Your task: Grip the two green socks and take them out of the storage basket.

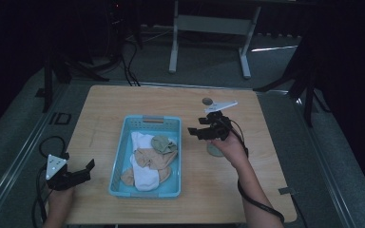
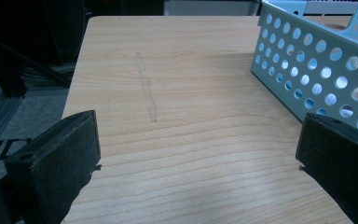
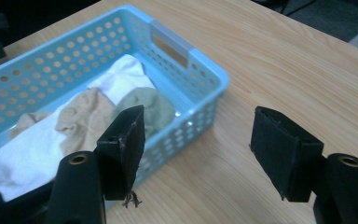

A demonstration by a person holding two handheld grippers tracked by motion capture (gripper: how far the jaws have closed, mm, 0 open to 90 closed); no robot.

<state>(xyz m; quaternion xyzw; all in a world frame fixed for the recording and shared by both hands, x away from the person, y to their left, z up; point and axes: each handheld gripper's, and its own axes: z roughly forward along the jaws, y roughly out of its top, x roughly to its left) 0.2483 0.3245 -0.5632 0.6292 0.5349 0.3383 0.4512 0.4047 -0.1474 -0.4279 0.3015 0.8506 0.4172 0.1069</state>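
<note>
A light blue perforated basket [image 1: 119, 156] stands in the middle of the wooden table [image 1: 266, 156]. Inside lie a white sock [image 1: 142, 173], a tan sock [image 1: 153, 159] and a grey-green sock [image 1: 164, 143]. My right gripper [image 1: 197, 128] hovers just right of the basket's far end, its jaws open with nothing between them. In the right gripper view the gripper [image 3: 200, 135] faces the basket's corner [image 3: 205, 65], with the green sock [image 3: 154, 105] just inside it. My left gripper [image 1: 88, 170] rests open near the table's front left edge, and the basket wall [image 2: 317, 60] shows at the right of its view.
A small grey-green item [image 1: 214, 151] lies on the table under the right hand, partly hidden. A round hole [image 1: 207, 100] sits near the table's far edge. A white frame on legs [image 1: 209, 28] and cables stand on the floor beyond.
</note>
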